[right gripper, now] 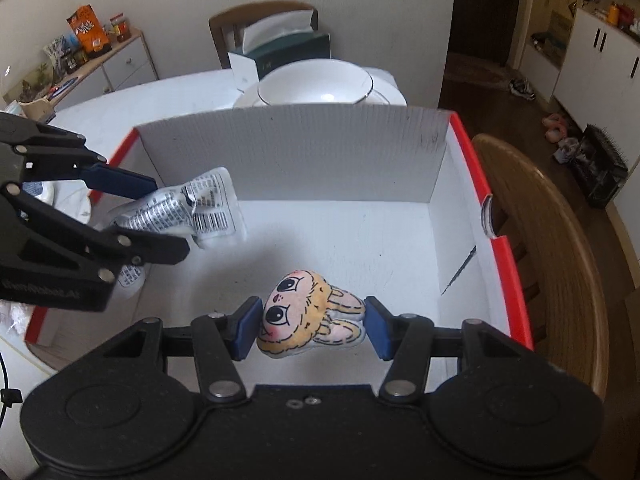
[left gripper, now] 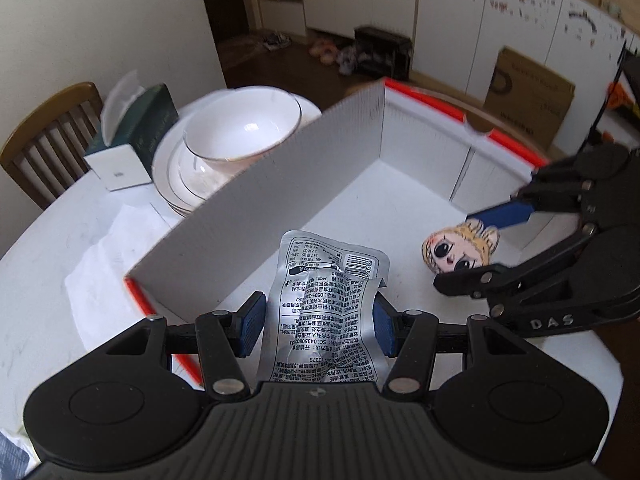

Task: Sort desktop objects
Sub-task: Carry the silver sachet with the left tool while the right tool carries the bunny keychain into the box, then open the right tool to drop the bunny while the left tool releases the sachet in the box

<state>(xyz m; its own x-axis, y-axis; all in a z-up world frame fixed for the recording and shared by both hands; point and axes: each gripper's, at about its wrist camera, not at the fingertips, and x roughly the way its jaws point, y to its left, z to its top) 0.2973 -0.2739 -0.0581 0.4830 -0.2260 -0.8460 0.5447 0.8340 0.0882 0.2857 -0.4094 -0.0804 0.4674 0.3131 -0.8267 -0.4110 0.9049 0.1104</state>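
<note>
box (right gripper: 460, 216) open above, tall flap (right gripper: 292, 152) blocking bowls (right gripper: 316, 84)

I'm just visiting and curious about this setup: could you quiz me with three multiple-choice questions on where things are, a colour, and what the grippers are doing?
1. Where are both held items?
A. Over the box
B. In the bowl
C. On the chair

2. What colour is the box rim?
A. Green
B. Red
C. Yellow

3. What does the right gripper hold?
A. Nothing
B. A spoon
C. A plush face toy

Answers:
1 A: silver packet and plush face toy hang above the box floor.
2 B: its edge shows red.
3 C: right gripper pads press the toy; left gripper clamps the packet.
</note>
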